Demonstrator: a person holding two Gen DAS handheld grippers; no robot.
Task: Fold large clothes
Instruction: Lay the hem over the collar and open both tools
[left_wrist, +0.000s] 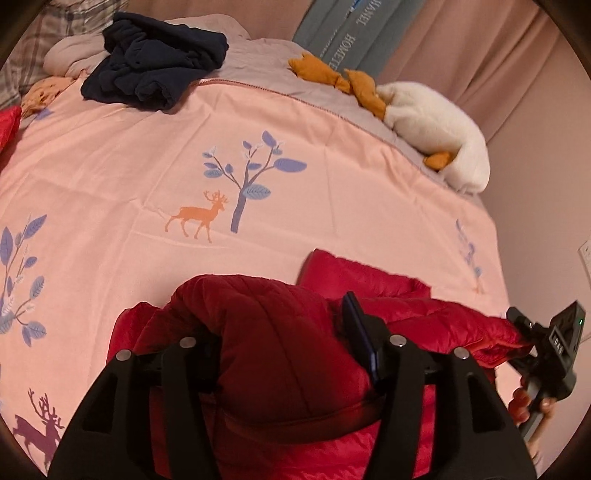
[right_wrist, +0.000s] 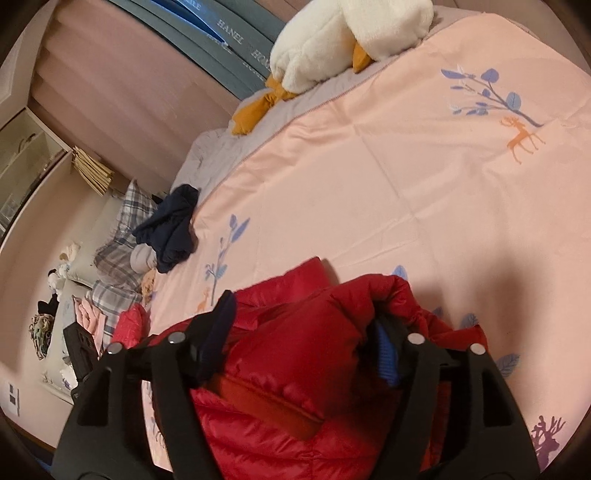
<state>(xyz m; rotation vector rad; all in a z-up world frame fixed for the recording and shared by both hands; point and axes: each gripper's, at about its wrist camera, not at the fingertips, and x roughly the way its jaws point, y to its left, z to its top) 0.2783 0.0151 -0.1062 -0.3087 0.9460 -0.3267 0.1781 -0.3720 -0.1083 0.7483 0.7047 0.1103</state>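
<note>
A red quilted down jacket (left_wrist: 288, 369) lies bunched on the near part of a pink bedspread (left_wrist: 147, 166) printed with deer and trees. My left gripper (left_wrist: 280, 332) stands open astride a puffy fold of it. The fold hides the left finger, and the right finger's dark pad (left_wrist: 356, 332) stands clear of the fabric. In the right wrist view my right gripper (right_wrist: 303, 317) is open around another bulge of the jacket (right_wrist: 295, 369), and its blue pad (right_wrist: 386, 354) shows bare. That gripper (left_wrist: 554, 350) appears at the jacket's right end, held by a hand.
A crumpled navy garment (left_wrist: 155, 62) lies at the far side of the bed beside plaid pillows (left_wrist: 33, 55). A white plush goose (left_wrist: 436, 125) with orange feet rests at the far right edge. Curtains hang behind the bed. A red piece of fabric (left_wrist: 7, 125) shows at the left edge.
</note>
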